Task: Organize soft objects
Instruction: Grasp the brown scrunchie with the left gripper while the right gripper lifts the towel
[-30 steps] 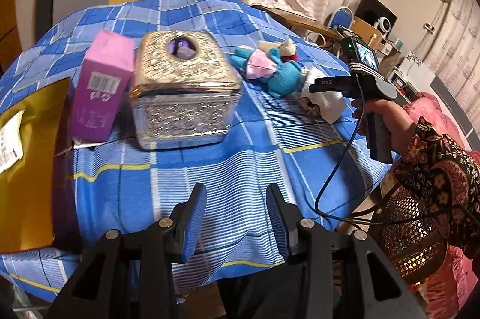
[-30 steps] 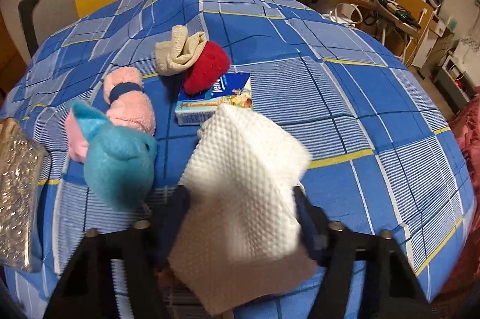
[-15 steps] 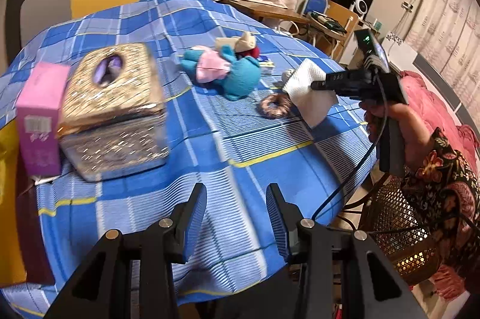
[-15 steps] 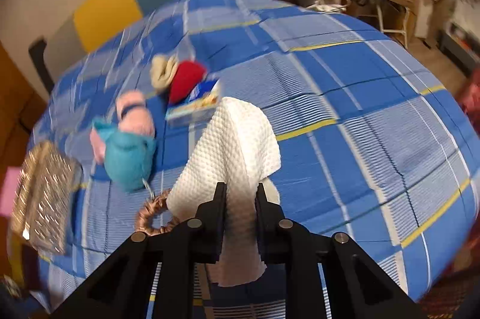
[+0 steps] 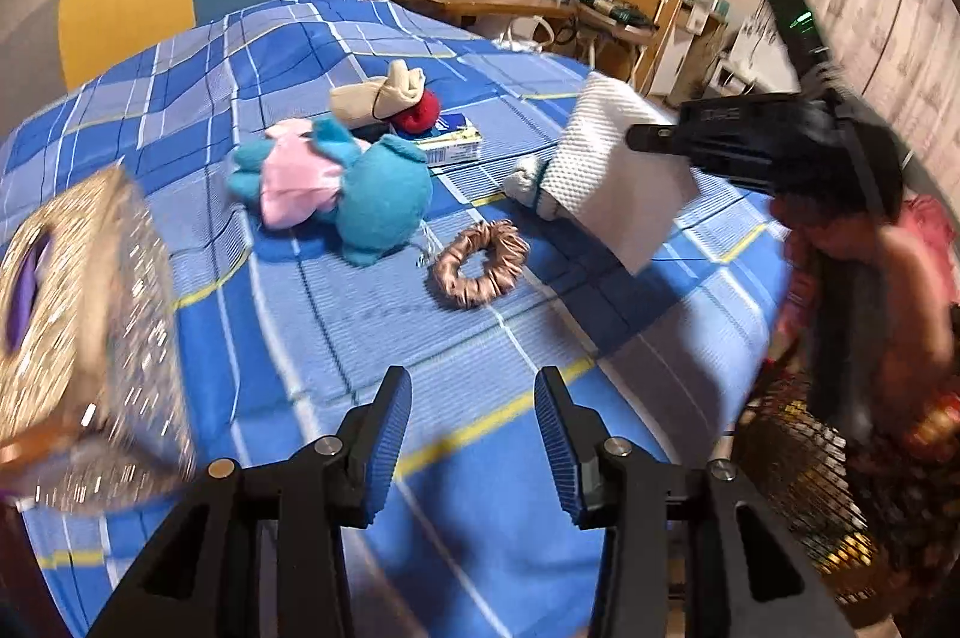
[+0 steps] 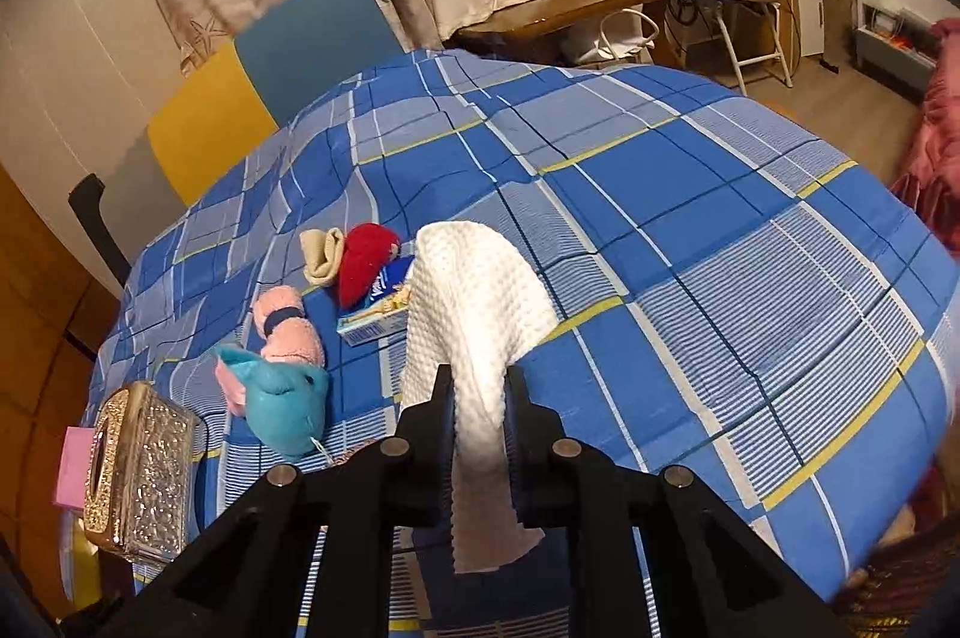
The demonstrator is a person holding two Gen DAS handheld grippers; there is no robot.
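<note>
Cloth: the white waffle-textured cloth (image 6: pixel 474 314) hangs limp above the blue checked bench (image 6: pixel 720 230); light and floppy, best pinched at a gathered fold.
Right tool (image 6: pixel 477 434): clamped on the cloth.
Left tool (image 5: pixel 474 434): fingers apart, nothing between them.
Hidden: the ornate silver tissue box (image 5: pixel 78 338) is blurred.

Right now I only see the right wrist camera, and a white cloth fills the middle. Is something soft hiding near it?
Observer: Yes. A pinkish-brown scrunchie lies flat on the tablecloth, between the white cloth and the blue plush toy.
Operator: Is my other pincher holding anything?
Observer: No. The left gripper is open and empty, above bare tablecloth.
Operator: Anything else?
Observer: A small white rolled bundle sits right beside the cloth. I cannot tell what it is.
</note>
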